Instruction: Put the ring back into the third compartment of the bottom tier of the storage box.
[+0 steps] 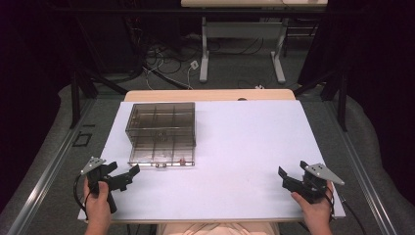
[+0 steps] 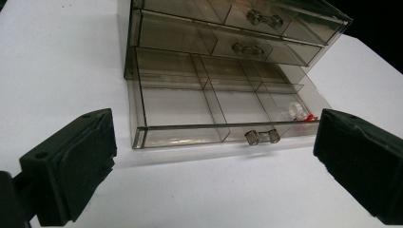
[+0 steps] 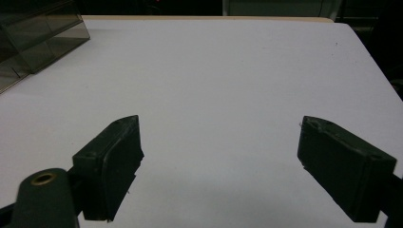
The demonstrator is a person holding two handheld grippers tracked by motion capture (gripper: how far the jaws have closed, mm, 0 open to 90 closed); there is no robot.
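High view
- Table (image 1: 244, 147): white top, bare across its middle and right; ample room is left there for movement.
- Drawer unit (image 1: 162, 123): smoked clear plastic, set on the left half of the table, well back from the near edge.
- Bottom drawer (image 1: 161, 155): drawn out toward the person, judged to have been left so for access to its compartments.
- Left gripper (image 1: 128, 175): held in the left hand (image 1: 98, 200) at the near left corner, aimed toward the drawer, near it but apart.
- Right gripper (image 1: 288, 180): held in the right hand (image 1: 315, 208) at the near right edge, well apart from the unit.

Left gripper view
- Jaws: spread wide, nothing between them.
- Drawer knob (image 2: 262, 137): seen on the front wall of the open drawer, just beyond the jaws.
- Small item (image 2: 300, 113): clear and red, lying in the drawer's front corner compartment; its kind cannot be told.
- Upper drawers (image 2: 228, 33): two, shut.

Right gripper view
- Jaws: released, wide apart, empty.
- Open room: bare table ahead to the far edge; a corner of the unit is seen at upper left.
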